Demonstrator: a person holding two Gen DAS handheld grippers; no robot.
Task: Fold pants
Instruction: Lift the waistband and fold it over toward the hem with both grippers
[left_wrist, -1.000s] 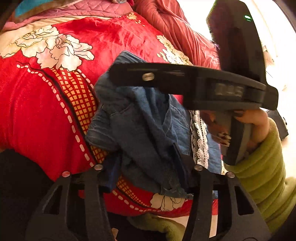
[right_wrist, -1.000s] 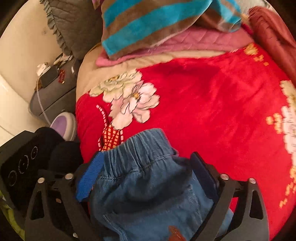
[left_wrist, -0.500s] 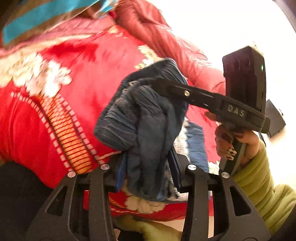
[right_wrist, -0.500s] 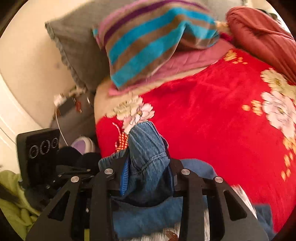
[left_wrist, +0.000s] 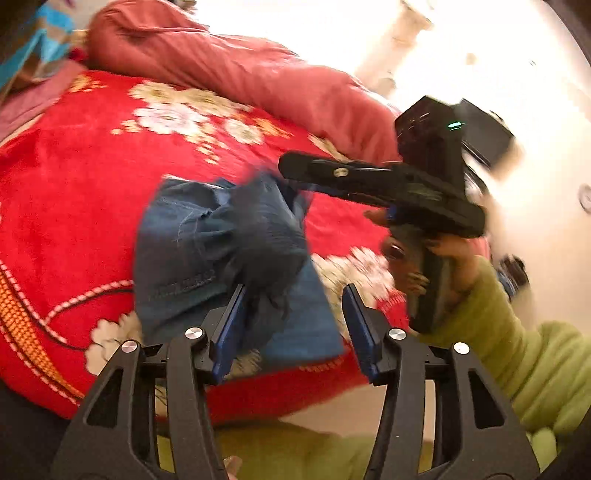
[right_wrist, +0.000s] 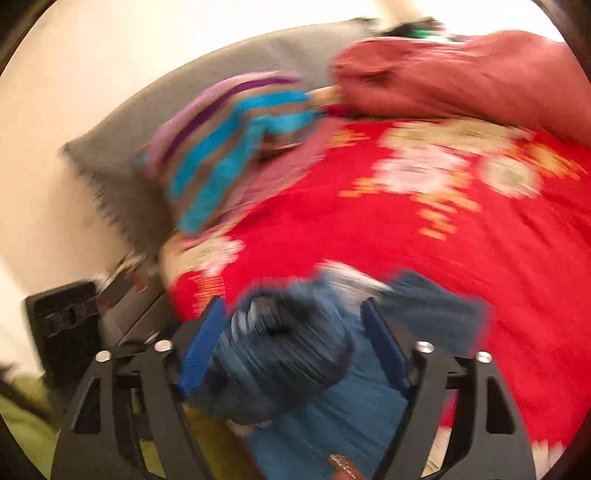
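- Left wrist view: the denim pants (left_wrist: 221, 254) are seen bunched on the red floral blanket (left_wrist: 74, 206), near its front edge. The left gripper (left_wrist: 291, 325) is spread, its blue-padded fingers (left_wrist: 229, 332) apart; cloth lies between them, touching the left pad only, so nothing is pinched.
- In this view the right gripper (left_wrist: 295, 170) is seen from the side just beyond the pants, held by a hand (left_wrist: 436, 251) in a green sleeve (left_wrist: 517, 350). Whether its jaws are apart cannot be told here.
- Right wrist view: though heavily blurred, the right gripper (right_wrist: 295, 350) is shown spread, with a rolled wad of the pants (right_wrist: 280, 354) sitting loose between the pads (right_wrist: 199, 350).
- Only here are the striped pillow (right_wrist: 221, 147) and grey cushion (right_wrist: 147, 122) shown, well behind the pants.
- The step is judged to be releasing the bundle for laying flat. It would be done best if the waistband were found and pinched at its two corners, then drawn apart before any fold is made.
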